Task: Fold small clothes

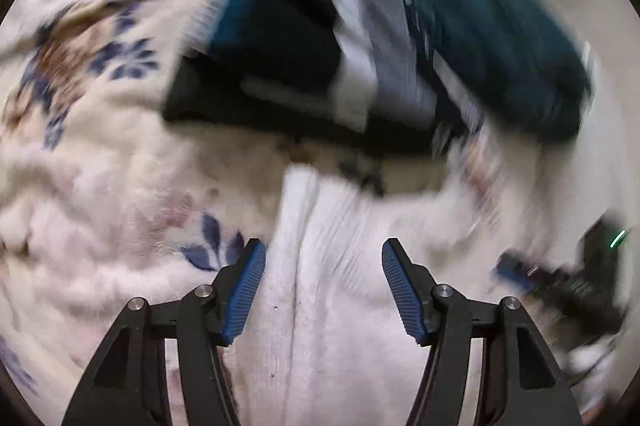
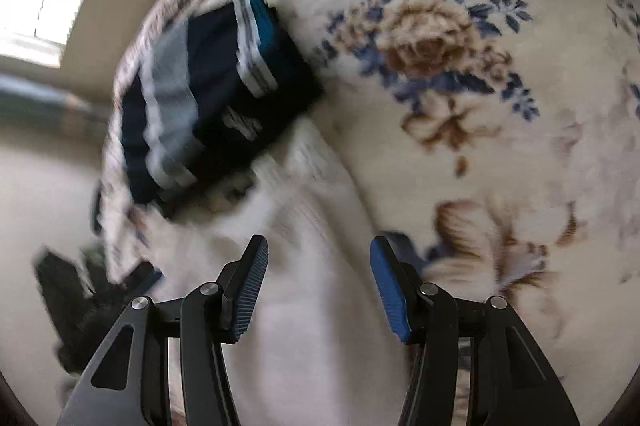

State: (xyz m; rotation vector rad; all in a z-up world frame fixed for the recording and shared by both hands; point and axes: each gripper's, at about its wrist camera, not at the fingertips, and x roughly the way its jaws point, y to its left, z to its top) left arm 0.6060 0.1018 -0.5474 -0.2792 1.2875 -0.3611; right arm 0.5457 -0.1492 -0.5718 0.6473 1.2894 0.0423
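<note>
1. two grippers hang over a white ribbed garment (image 1: pixel 320 286) spread on a floral blanket (image 1: pixel 80 166); both views are smeared by motion, so fine detail is hard to read.
2. on the left, the left gripper (image 1: pixel 323 290) has its jaws wide apart with nothing between them, and a lengthwise crease of the white garment runs beneath the gap.
3. beyond it sits a pile of dark navy and grey-white striped clothes (image 1: pixel 304 66), some seemingly folded, beside a teal fleecy bundle (image 1: pixel 500 38).
4. on the right, the right gripper (image 2: pixel 318 286) is likewise spread and empty, above the same white garment (image 2: pixel 312 306), which reaches toward the striped pile (image 2: pixel 208 98).
5. the step in hand looks like the approach to the white piece: no fold is clearly begun and neither gripper has cloth.
6. the next move likely calls for each gripper to drop onto an edge or corner, pinch only the top layer clear of the blanket pile, then lift evenly.
</note>
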